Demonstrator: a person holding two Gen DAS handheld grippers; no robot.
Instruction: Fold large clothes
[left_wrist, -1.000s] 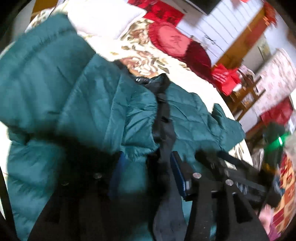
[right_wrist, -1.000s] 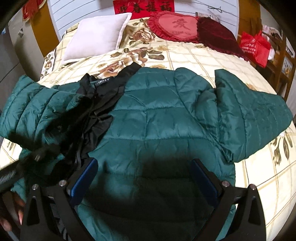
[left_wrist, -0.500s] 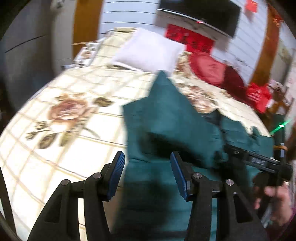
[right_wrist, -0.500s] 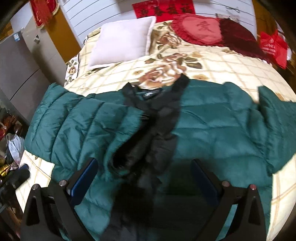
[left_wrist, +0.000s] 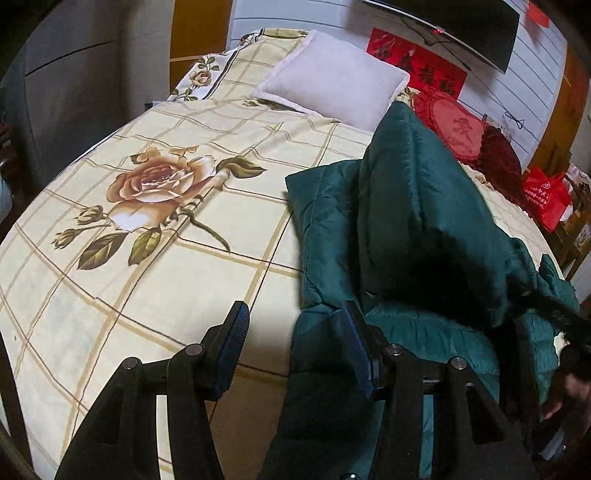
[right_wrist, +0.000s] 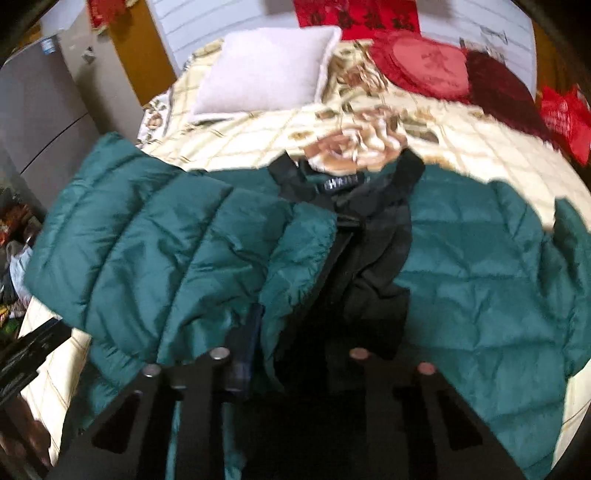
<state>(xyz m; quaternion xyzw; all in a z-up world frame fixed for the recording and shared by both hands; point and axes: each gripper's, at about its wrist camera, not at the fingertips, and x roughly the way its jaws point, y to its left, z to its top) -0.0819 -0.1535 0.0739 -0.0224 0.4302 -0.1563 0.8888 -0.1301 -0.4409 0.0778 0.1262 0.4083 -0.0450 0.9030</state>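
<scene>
right claw (right_wrist: 291, 350): closing on green jacket (right_wrist: 177, 240) front edge, fabric between jaws
left claw (left_wrist: 295, 347): released, empty
jacket: lies right of left claw; right claw nearer

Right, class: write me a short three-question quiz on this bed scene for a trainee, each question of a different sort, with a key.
1. Multiple choice: what lies spread on the floral bedspread?
A. a green puffer jacket
B. a red blanket
C. blue jeans
2. True or false: the white pillow lies at the head of the bed, apart from the jacket.
3. Fill in: the left gripper grips nothing; its jaws stand ____.

Key: 1 A; 2 true; 3 open.
</scene>
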